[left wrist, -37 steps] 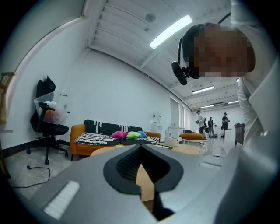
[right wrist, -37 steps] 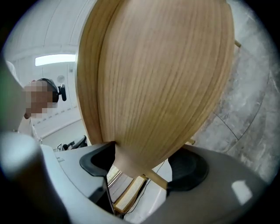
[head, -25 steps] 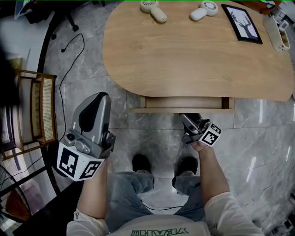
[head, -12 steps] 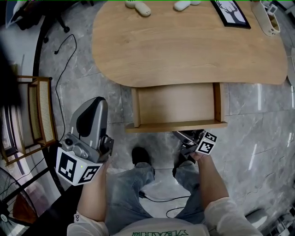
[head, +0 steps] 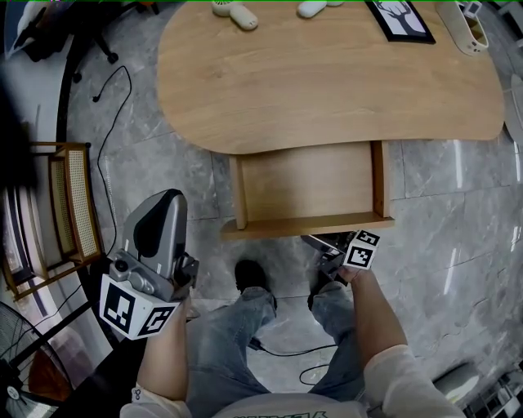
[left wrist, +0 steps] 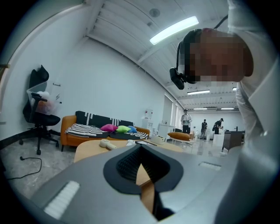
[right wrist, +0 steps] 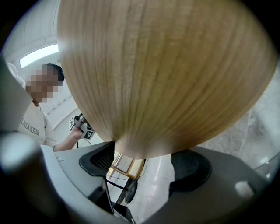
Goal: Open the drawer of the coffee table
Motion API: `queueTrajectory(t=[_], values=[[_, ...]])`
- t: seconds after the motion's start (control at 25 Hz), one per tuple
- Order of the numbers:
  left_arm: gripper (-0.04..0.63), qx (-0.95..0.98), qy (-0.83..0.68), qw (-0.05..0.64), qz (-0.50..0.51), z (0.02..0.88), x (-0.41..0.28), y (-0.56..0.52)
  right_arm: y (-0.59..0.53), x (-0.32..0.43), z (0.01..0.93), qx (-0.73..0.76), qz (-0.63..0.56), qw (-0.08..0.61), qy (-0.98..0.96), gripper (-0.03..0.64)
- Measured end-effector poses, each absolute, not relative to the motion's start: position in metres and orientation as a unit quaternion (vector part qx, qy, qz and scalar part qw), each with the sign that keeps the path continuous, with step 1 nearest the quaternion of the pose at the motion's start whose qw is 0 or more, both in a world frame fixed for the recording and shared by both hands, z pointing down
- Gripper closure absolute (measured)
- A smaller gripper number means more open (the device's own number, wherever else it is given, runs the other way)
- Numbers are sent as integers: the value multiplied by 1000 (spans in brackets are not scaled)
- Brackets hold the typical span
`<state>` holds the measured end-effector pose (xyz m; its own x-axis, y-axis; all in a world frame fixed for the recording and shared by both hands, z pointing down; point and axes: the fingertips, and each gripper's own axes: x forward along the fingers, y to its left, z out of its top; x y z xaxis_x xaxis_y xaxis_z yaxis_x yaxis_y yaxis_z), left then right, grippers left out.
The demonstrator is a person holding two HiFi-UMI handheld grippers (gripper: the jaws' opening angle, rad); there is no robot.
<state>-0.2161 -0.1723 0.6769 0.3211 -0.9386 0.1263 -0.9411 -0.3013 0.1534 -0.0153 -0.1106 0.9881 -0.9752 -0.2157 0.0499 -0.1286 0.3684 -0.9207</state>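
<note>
The oval wooden coffee table [head: 327, 82] has its drawer [head: 306, 184] pulled well out, with a bare inside. My right gripper [head: 323, 243] sits at the underside of the drawer front [head: 306, 224]. In the right gripper view the wooden drawer front [right wrist: 162, 74] fills the frame. Its lower edge lies between the jaws of the right gripper [right wrist: 142, 164] and touches both pads while the jaws are opening. My left gripper [head: 163, 204] hangs left of the drawer, apart from it. In its own view the left gripper [left wrist: 140, 148] is shut on nothing, and the table [left wrist: 94, 146] lies beyond.
A cane-seat chair [head: 69, 204] and a black cable [head: 110, 139] are on the floor at the left. Two hand-held fans [head: 233, 12] and a framed picture [head: 400, 18] lie on the tabletop. The person's feet [head: 249, 277] stand just below the drawer. An orange sofa [left wrist: 100, 129] stands behind the table.
The drawer has slid far out from under the tabletop, and my right gripper came back toward the person with its front. My left gripper drifted slightly.
</note>
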Motion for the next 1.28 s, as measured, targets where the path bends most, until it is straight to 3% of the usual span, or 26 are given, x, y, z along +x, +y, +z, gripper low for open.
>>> queueTrajectory(t=[0.4, 0.56, 0.72, 0.92, 1.08, 1.28], values=[[597, 806, -583, 104, 12, 651, -226, -166, -79, 2, 1023, -134, -539, -105, 825, 212], [597, 803, -585, 113, 13, 618, -224, -165, -44, 36, 983, -109, -519, -177, 829, 212], [597, 797, -593, 116, 6, 552, -224, -172, -83, 69, 833, -131, -426, -150, 882, 213], [597, 797, -595, 102, -4, 415, -224, -169, -164, 86, 546, -207, -242, -80, 945, 224], [597, 799, -598, 49, -33, 289, -226, -178, -218, 80, 331, -244, -90, -23, 965, 230], [597, 797, -600, 26, -55, 188, -220, -167, -225, 94, 167, -289, -24, 26, 957, 240]])
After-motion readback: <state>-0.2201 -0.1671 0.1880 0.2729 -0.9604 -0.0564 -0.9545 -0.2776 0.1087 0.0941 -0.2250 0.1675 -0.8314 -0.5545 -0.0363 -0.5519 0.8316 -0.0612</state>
